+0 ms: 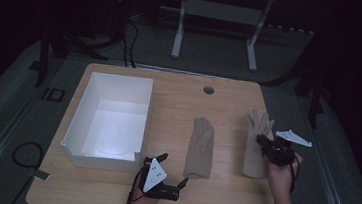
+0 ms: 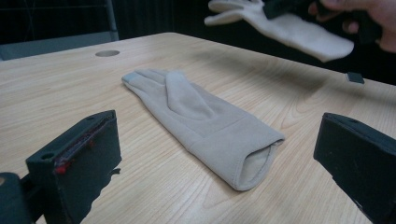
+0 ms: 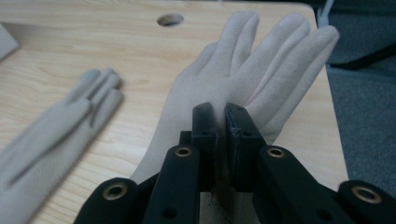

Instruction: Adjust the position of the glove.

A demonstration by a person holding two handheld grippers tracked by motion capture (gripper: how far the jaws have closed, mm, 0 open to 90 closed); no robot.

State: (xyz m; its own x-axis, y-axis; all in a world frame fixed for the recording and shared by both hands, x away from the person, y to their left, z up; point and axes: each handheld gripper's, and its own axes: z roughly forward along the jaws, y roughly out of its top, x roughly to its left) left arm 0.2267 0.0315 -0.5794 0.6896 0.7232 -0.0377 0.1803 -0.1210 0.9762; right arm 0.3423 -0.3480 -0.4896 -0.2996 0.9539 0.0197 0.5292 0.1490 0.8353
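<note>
Two beige gloves are on a wooden table (image 1: 220,196). One glove (image 1: 200,146) lies flat at the middle, fingers pointing away; in the left gripper view this glove (image 2: 205,121) has its cuff opening toward the camera. My left gripper (image 1: 173,170) rests near the table's front edge, just short of that cuff, open with nothing held; its jaws stand wide apart (image 2: 218,135). The other glove (image 1: 256,139) is at the right, lifted off the table (image 2: 289,30). My right gripper (image 1: 262,140) is shut on its palm edge (image 3: 223,121), the glove's fingers (image 3: 275,56) spread beyond the jaws.
A white open box (image 1: 100,160) stands at the left of the table, nothing visible inside it. A round cable hole (image 1: 208,90) sits near the far edge. Bare wood lies between the gloves and along the front. Dark floor and a white stand are behind.
</note>
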